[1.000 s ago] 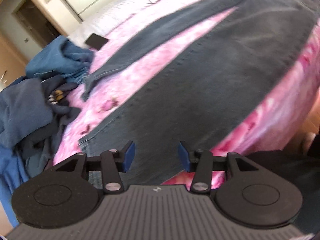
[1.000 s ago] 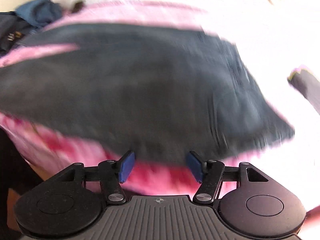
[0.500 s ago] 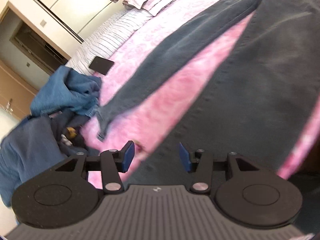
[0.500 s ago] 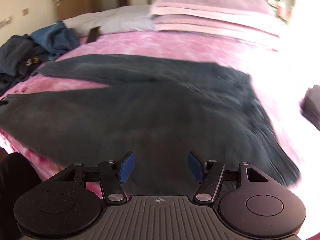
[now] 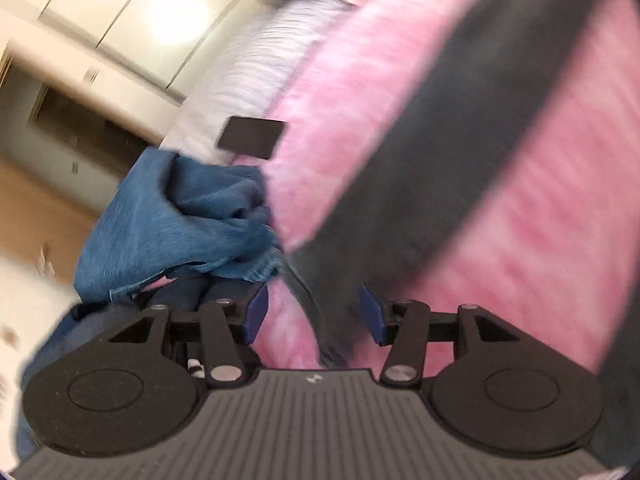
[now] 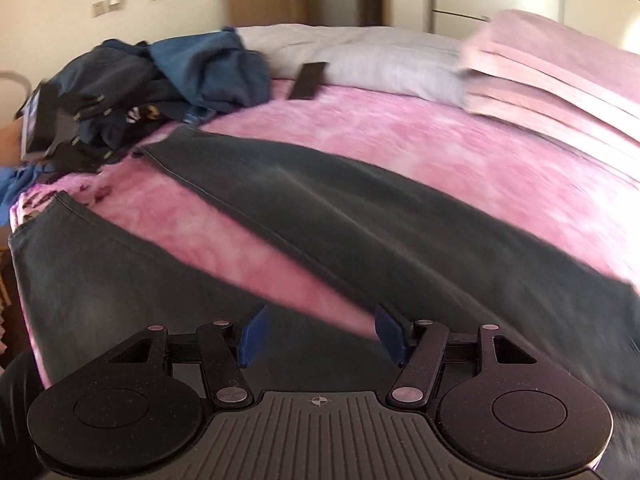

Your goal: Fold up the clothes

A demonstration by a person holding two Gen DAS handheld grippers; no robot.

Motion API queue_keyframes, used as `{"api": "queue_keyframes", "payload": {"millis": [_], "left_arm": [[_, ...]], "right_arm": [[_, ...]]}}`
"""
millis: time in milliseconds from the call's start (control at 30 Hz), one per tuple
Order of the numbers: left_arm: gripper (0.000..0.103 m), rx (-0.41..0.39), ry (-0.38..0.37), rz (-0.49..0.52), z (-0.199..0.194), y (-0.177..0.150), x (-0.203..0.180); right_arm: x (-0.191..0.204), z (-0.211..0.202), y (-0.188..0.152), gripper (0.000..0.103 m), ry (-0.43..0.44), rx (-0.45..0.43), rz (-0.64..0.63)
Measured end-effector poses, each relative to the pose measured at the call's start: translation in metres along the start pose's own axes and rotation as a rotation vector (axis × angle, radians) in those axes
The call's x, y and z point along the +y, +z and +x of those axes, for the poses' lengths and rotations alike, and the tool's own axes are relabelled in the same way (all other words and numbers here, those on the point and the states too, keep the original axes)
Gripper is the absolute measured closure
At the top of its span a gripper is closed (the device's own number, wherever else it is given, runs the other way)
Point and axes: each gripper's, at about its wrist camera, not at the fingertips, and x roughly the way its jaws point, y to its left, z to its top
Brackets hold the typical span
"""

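Dark grey trousers [image 6: 360,216] lie spread flat on a pink bedspread [image 6: 420,140], the two legs running leftward with pink showing between them. In the left wrist view the far leg [image 5: 432,152] stretches up to the right, and its hem end [image 5: 320,280] lies between the fingers of my left gripper [image 5: 312,312], which is open just above it. My right gripper [image 6: 318,334] is open too, hovering low over the crotch area where the legs split. The left gripper's body [image 6: 44,120] shows at the far left of the right wrist view.
A heap of blue and navy clothes [image 6: 168,76] sits at the far left end of the bed. A flat black rectangle [image 6: 308,80] rests by a grey pillow [image 6: 380,60]. Pink pillows [image 6: 560,76] are stacked at the right. Wardrobe doors [image 5: 132,12] stand behind.
The left gripper has travelled along the trousers to the hem of the far leg. The right gripper has swung left and lower toward the legs' split. Both stayed open.
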Motion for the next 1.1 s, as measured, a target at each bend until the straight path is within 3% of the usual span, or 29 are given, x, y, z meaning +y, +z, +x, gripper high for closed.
{"api": "queue_keyframes", "payload": {"millis": [200, 333, 400, 433, 500, 633, 733, 867, 933, 1000, 1100], "left_arm": [[0.054, 0.066, -0.1, -0.288, 0.065, 0.007, 0.049], [0.055, 0.097, -0.147, -0.449, 0.102, 0.012, 0.076], [0.058, 0.069, -0.104, -0.425, 0.096, 0.013, 0.073], [0.064, 0.055, -0.083, -0.413, 0.093, 0.013, 0.071], [0.095, 0.027, -0.04, -0.388, 0.088, 0.014, 0.068], [0.101, -0.029, 0.046, -0.338, 0.077, 0.016, 0.061], [0.101, -0.06, 0.103, -0.302, 0.072, 0.018, 0.055], [0.095, 0.077, 0.032, -0.303, 0.1, 0.02, 0.048], [0.091, 0.126, 0.043, -0.294, 0.102, 0.02, 0.044], [0.077, 0.124, 0.079, -0.269, 0.092, 0.02, 0.039], [0.074, 0.096, 0.056, -0.257, 0.069, 0.02, 0.03]], "right_arm": [[0.015, 0.054, 0.021, 0.041, 0.044, 0.011, -0.005], [0.02, 0.068, 0.021, 0.041, 0.053, 0.024, -0.025], [0.022, 0.072, 0.018, 0.041, 0.035, 0.026, -0.04], [0.023, 0.074, 0.017, 0.041, 0.025, 0.026, -0.045], [0.022, 0.077, 0.014, 0.041, 0.018, 0.025, -0.04], [0.017, 0.074, 0.011, 0.041, 0.004, 0.007, -0.029], [0.014, 0.069, 0.011, 0.041, 0.0, -0.023, -0.014], [0.005, 0.073, 0.011, 0.041, 0.003, -0.018, 0.007], [-0.001, 0.073, 0.011, 0.041, 0.006, -0.022, 0.029], [-0.011, 0.072, 0.01, 0.041, -0.002, -0.03, 0.071], [-0.027, 0.066, 0.003, 0.041, -0.027, -0.04, 0.144]]}}
